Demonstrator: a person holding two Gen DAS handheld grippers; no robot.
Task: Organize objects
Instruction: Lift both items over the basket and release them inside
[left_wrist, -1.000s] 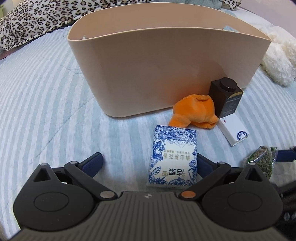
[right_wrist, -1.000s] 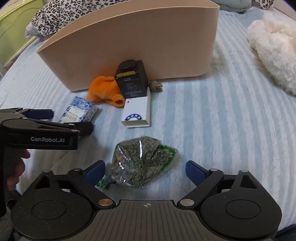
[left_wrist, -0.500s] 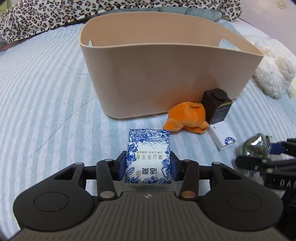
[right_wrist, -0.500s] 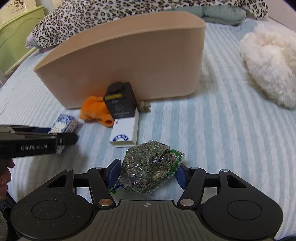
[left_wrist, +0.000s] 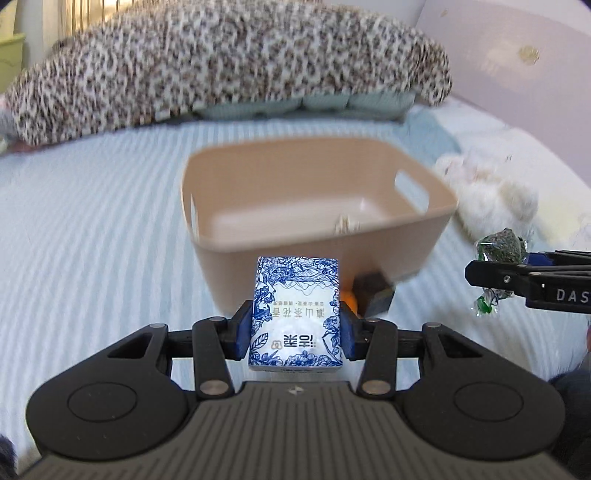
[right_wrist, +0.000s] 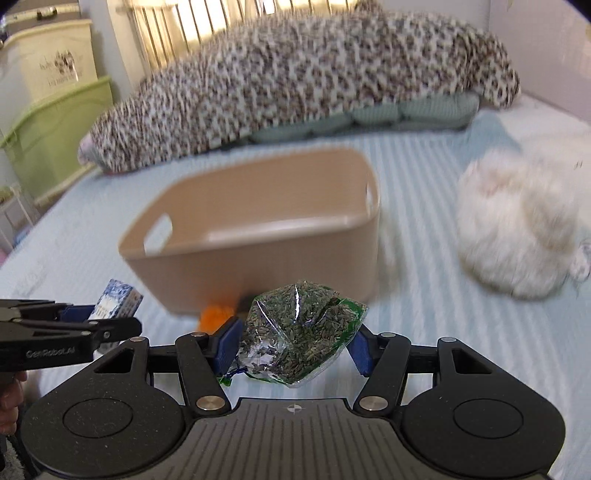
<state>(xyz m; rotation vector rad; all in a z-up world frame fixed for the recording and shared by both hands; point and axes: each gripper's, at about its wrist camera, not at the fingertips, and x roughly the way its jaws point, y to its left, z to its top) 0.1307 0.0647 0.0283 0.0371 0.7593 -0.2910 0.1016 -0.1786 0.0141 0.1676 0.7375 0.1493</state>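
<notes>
My left gripper (left_wrist: 295, 328) is shut on a blue-and-white floral packet (left_wrist: 295, 314), held in the air in front of the beige bin (left_wrist: 317, 229). My right gripper (right_wrist: 295, 343) is shut on a clear bag of green dried herbs (right_wrist: 299, 328), also lifted above the bed. The bin (right_wrist: 258, 258) stands open-topped on the striped bedsheet, and its inside looks bare. In the left wrist view the right gripper (left_wrist: 495, 273) shows at the right edge with the herb bag (left_wrist: 498, 251). In the right wrist view the left gripper (right_wrist: 107, 325) shows at the left with the packet (right_wrist: 118, 299).
An orange plush (right_wrist: 214, 315) and a dark box (left_wrist: 373, 295) lie against the bin's near wall, mostly hidden. A white fluffy toy (right_wrist: 517, 229) sits to the right. A leopard-print blanket (left_wrist: 221, 70) covers pillows at the head of the bed. A green cabinet (right_wrist: 51, 129) stands at the left.
Both grippers closed on their objects, the packet and the herb bag, then lifted them off the bed. The bin now sits lower in view, its inside visible.
</notes>
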